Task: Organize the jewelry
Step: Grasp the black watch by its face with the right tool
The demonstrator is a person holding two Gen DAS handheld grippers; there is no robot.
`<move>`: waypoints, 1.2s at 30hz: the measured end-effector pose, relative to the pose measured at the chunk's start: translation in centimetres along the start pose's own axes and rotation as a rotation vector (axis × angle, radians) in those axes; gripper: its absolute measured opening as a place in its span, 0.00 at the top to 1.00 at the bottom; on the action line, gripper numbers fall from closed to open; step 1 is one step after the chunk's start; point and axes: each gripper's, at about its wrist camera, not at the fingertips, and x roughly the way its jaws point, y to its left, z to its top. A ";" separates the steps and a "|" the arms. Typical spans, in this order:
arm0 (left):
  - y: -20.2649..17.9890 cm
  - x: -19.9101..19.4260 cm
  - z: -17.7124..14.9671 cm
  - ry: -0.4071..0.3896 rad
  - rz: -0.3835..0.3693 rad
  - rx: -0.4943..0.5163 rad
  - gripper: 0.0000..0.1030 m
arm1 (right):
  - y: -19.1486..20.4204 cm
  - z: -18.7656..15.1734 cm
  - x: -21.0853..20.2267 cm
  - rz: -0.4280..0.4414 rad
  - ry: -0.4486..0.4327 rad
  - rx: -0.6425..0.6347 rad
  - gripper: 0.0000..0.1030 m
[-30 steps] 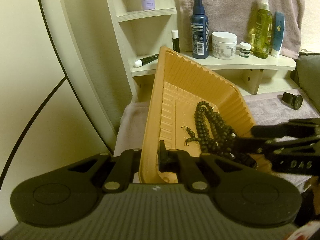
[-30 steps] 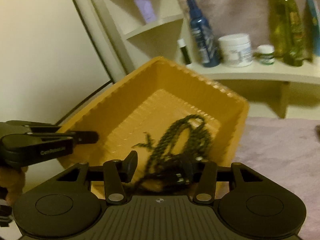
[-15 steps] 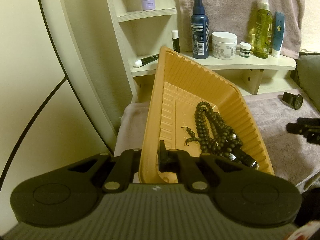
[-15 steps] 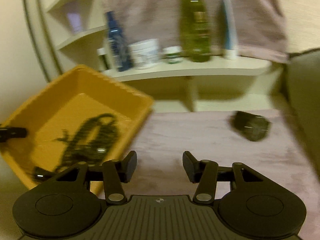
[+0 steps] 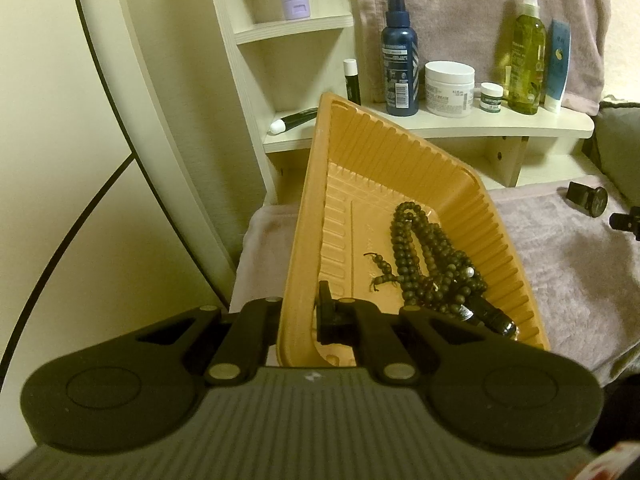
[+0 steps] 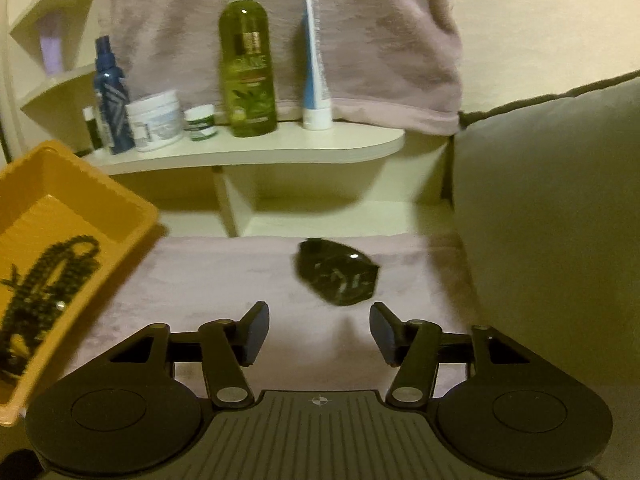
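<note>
My right gripper (image 6: 319,330) had released the dark wooden bead necklace (image 5: 428,264) into the ribbed orange plastic tray (image 5: 404,164) and swung away; that item is stowed. It now stood wide open, empty, facing the small black object (image 6: 336,272) on the mauve cloth right of the tray. My left gripper (image 5: 300,320) stayed clamped on the tray's near rim.

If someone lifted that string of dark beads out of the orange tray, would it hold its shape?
Probably not. The beads lie in loose loops with a tail trailing, so they would likely hang limp and swing. In the tilted tray they have gathered at the low end, so they seem to slide easily.
</note>
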 end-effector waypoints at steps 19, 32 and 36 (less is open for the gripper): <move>-0.1 0.1 0.0 0.006 0.007 0.008 0.96 | -1.5 1.8 5.3 -0.022 -0.009 0.172 0.20; -0.1 0.2 0.1 0.007 0.008 0.009 0.96 | -1.2 1.8 7.1 -0.065 -0.013 0.222 0.45; -0.1 0.2 0.1 0.008 0.008 0.006 0.96 | -1.1 1.5 6.9 -0.067 -0.021 0.186 0.54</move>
